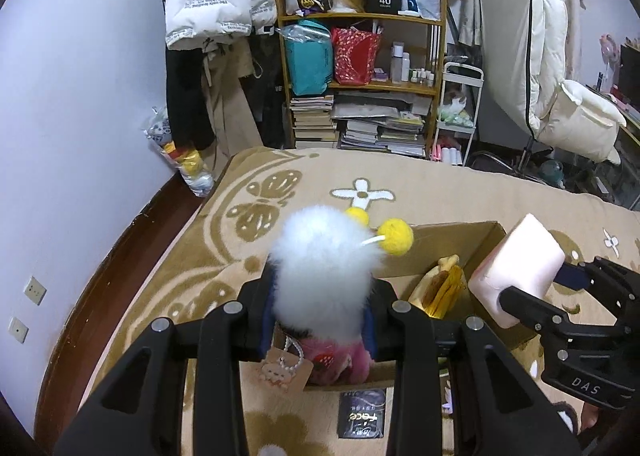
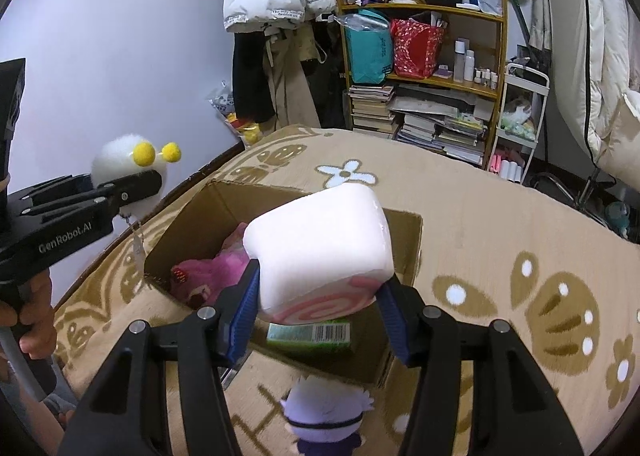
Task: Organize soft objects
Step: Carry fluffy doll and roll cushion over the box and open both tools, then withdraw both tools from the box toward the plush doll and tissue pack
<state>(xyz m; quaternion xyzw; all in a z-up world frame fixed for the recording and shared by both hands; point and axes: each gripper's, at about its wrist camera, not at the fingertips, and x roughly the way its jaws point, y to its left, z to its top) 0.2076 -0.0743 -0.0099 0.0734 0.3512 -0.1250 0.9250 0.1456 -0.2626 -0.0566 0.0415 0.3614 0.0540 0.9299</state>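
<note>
My left gripper [image 1: 320,316] is shut on a white fluffy plush [image 1: 324,268] with yellow pompom antennae and a pink dress, held above the left edge of a cardboard box [image 1: 448,248]. It also shows at the left of the right wrist view [image 2: 120,164]. My right gripper [image 2: 316,308] is shut on a pale pink block plush [image 2: 320,248] with a pink swirl face, held over the open box [image 2: 192,216]. The block plush also shows in the left wrist view [image 1: 520,268]. Inside the box lie a magenta plush [image 2: 212,272], a green packet [image 2: 308,334] and a yellow-brown toy [image 1: 440,288].
The box stands on a beige patterned blanket [image 2: 500,256] on a bed. A purple-haired doll [image 2: 324,416] lies in front of the box. A dark packet [image 1: 362,412] lies on the blanket. A crowded shelf [image 1: 360,76], hanging clothes and a white cart stand beyond the bed.
</note>
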